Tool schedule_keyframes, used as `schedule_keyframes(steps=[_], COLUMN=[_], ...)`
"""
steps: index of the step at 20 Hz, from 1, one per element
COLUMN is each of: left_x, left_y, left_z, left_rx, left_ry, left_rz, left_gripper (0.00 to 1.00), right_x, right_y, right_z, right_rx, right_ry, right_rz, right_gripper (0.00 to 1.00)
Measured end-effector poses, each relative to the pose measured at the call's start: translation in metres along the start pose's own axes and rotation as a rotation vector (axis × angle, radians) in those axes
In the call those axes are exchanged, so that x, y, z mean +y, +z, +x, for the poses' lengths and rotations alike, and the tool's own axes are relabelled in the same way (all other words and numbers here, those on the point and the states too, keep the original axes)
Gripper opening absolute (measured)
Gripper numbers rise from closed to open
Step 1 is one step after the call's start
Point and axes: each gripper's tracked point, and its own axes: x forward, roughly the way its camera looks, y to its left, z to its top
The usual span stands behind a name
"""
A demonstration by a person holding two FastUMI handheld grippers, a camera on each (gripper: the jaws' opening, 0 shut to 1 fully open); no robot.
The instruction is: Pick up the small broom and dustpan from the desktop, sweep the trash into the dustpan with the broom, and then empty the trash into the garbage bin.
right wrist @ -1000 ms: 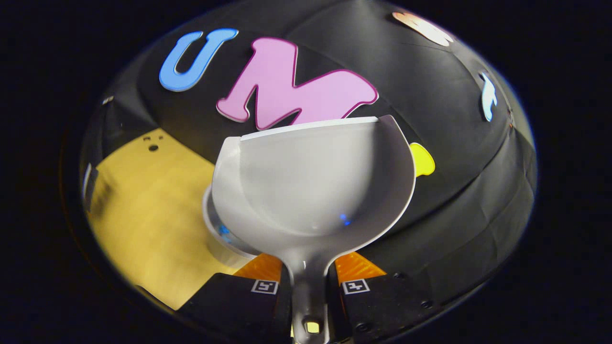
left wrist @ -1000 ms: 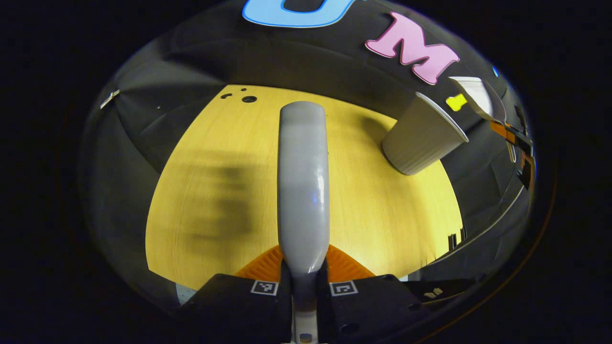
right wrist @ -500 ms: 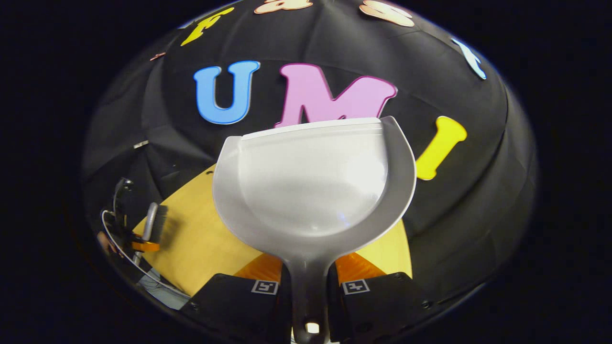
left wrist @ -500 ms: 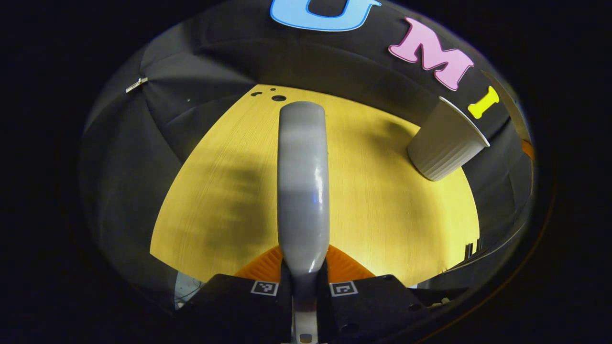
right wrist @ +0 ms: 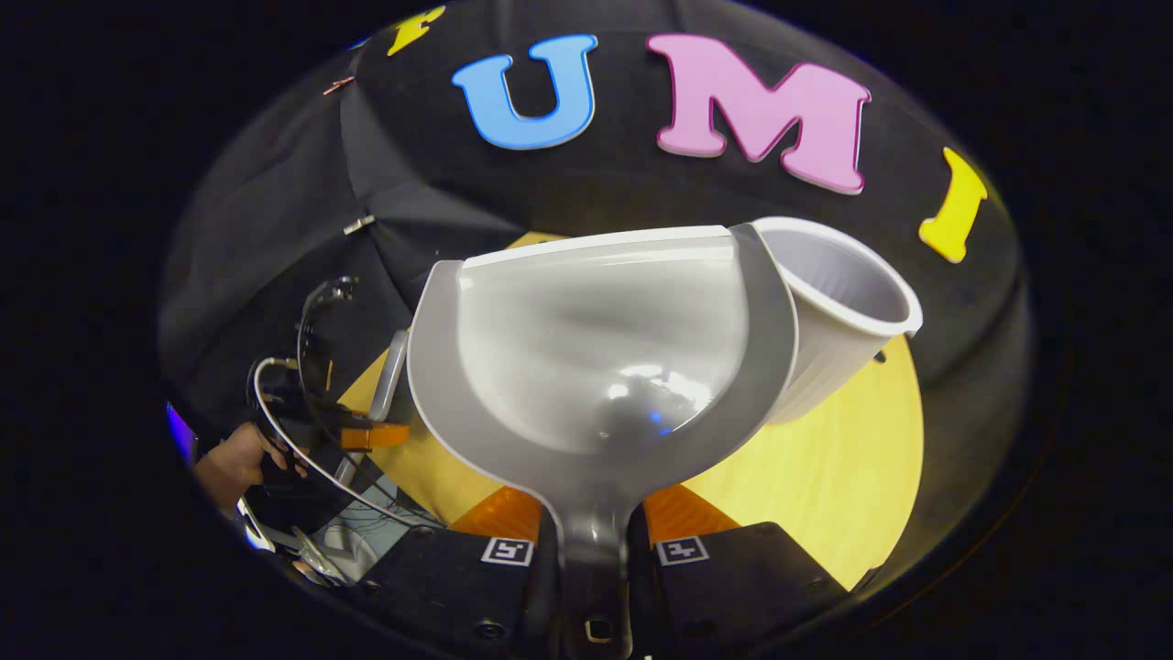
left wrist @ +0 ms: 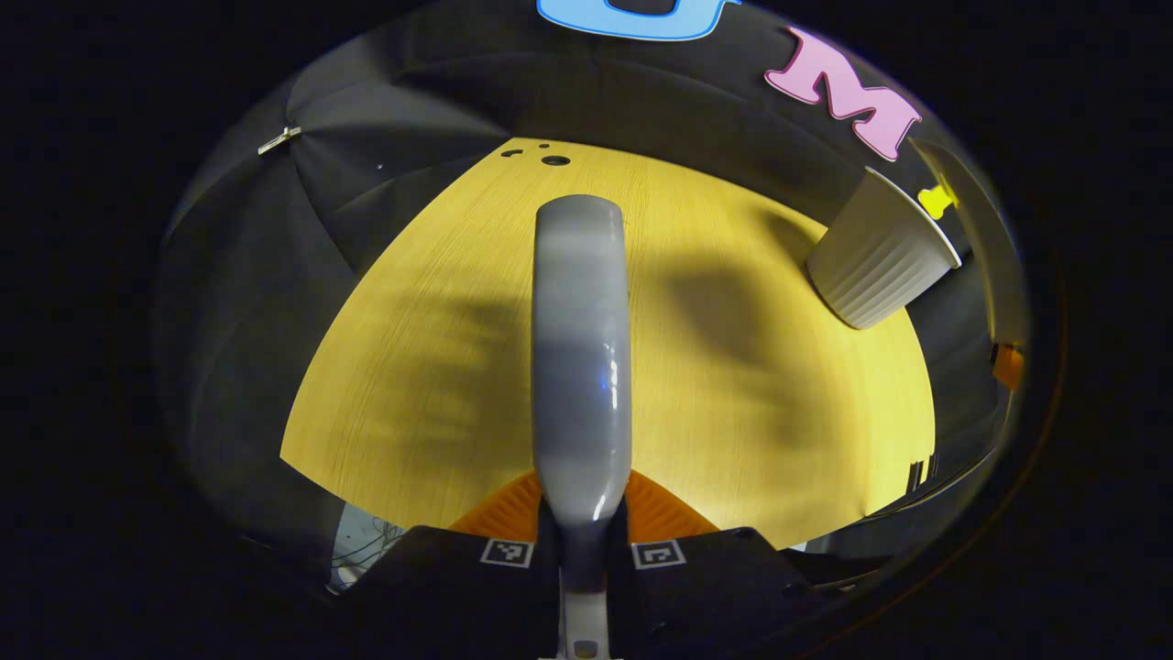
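- The left gripper (left wrist: 583,541) is clamped on the smooth, glossy grey plastic broom handle (left wrist: 581,348): both ribbed fingers (left wrist: 506,509) press its narrow base from either side, and the rounded, paddle-shaped handle runs straight ahead of the gripper, up the middle of the left gripper view
- The broom's bristles cannot be made out in that view; a small glint of light sits on the handle's curved face
- Beneath and ahead of the left gripper lies the yellow wood-grain desktop (left wrist: 440,367), matt and finely streaked, with soft shadows across it and a few small dark holes (left wrist: 553,160) at its far edge
- Far ahead and to the right of the left gripper stands the pale ribbed plastic garbage bin (left wrist: 878,271), a tapered cup shape, wider at the rim, with shallow vertical flutes down its wall
- The right gripper (right wrist: 594,550) is closed on the neck of the light grey plastic dustpan (right wrist: 600,353): both fingers (right wrist: 676,513) press the narrow stem, and the scoop fans out ahead of the gripper
- The dustpan is a smooth, shiny, rounded scoop with a raised darker rim and a straight front lip; its bowl looks bare, showing only reflected highlights
- Just ahead and to the right of the dustpan, touching it in the right gripper view, the garbage bin (right wrist: 848,307) shows its open round mouth and pale inside
- Off to the left of the right gripper, the left gripper (right wrist: 374,431) holds the broom (right wrist: 392,376) in a person's hand (right wrist: 240,458), cables looping beside it
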Motion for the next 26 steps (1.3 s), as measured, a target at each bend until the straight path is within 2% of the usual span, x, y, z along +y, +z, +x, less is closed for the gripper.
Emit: schedule_keyframes(steps=[2,5,10,11,13,15,17,18,19,21,22,24,25,26], left_x=[0.002,0.004,0.006,0.005,0.004,-0.003,-0.003,-0.004,-0.005,-0.005,-0.004,-0.005,-0.005,-0.003], left_y=[-0.006,-0.009,-0.016,-0.017,-0.016,-0.015,-0.007,-0.006,-0.003,0.002,0.003,0.001,0.002,0.004], left_z=[0.009,0.024,0.045,0.049,0.057,0.065,0.069,0.073,0.074,0.078,0.079,0.079,0.076,0.075], left_rx=[0.029,0.077,0.149,0.160,0.168,0.187,0.185,0.197,0.206,0.220,0.226,0.236,0.235,0.229], left_ry=[0.007,0.019,0.019,0.021,0.033,0.024,0.028,0.035,0.047,0.064,0.074,0.088,0.093,0.102], left_rz=[0.021,0.058,0.106,0.117,0.139,0.147,0.170,0.194,0.216,0.244,0.255,0.267,0.272,0.278], left_gripper=[0.25,0.24,0.25,0.28,0.25,0.28,0.25,0.22,0.29,0.23,0.31,0.28,0.30,0.31], right_x=[-0.007,-0.014,-0.019,-0.020,-0.019,-0.021,-0.023,-0.023,-0.022,-0.015,-0.012,-0.005,-0.003,0.001], right_y=[-0.022,-0.062,-0.102,-0.108,-0.123,-0.126,-0.132,-0.135,-0.136,-0.134,-0.134,-0.131,-0.130,-0.129], right_z=[0.009,0.041,0.081,0.088,0.098,0.103,0.108,0.111,0.113,0.115,0.117,0.115,0.114,0.114], right_rx=[0.091,0.191,0.261,0.272,0.311,0.319,0.330,0.334,0.336,0.332,0.331,0.330,0.329,0.327], right_ry=[0.026,0.016,0.000,-0.005,-0.006,-0.024,-0.051,-0.058,-0.060,-0.044,-0.041,-0.022,-0.013,0.004], right_rz=[0.041,0.068,0.150,0.171,0.213,0.245,0.267,0.274,0.278,0.295,0.306,0.322,0.324,0.328], right_gripper=[0.34,0.34,0.34,0.34,0.34,0.34,0.35,0.43,0.36,0.38,0.39,0.50,0.51,0.65])
